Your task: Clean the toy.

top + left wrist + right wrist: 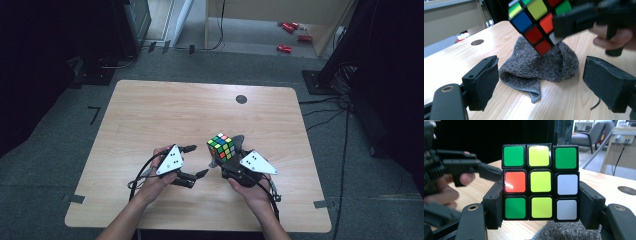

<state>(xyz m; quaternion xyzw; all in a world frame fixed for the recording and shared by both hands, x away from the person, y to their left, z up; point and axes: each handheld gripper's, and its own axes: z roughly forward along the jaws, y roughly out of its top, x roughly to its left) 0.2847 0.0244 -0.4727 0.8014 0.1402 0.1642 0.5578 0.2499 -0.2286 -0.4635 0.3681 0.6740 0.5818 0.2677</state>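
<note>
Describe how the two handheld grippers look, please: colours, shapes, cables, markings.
Both the left gripper and the right gripper are black, each topped by a grey three-cornered plate with small dark dots. Their jaws carry dark, felt-like pads. A black cable trails from each. The forearms are bare, without sleeves.

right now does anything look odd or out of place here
Little stands out. The scrambled multicoloured puzzle cube sits clamped in the right gripper, held above a crumpled grey fuzzy cloth on the light wooden table.

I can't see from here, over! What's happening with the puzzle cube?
Right gripper shut on puzzle cube, lifted off table. Left gripper open, holding nothing. Grey cloth lies under the cube. Nothing in the way.
</note>
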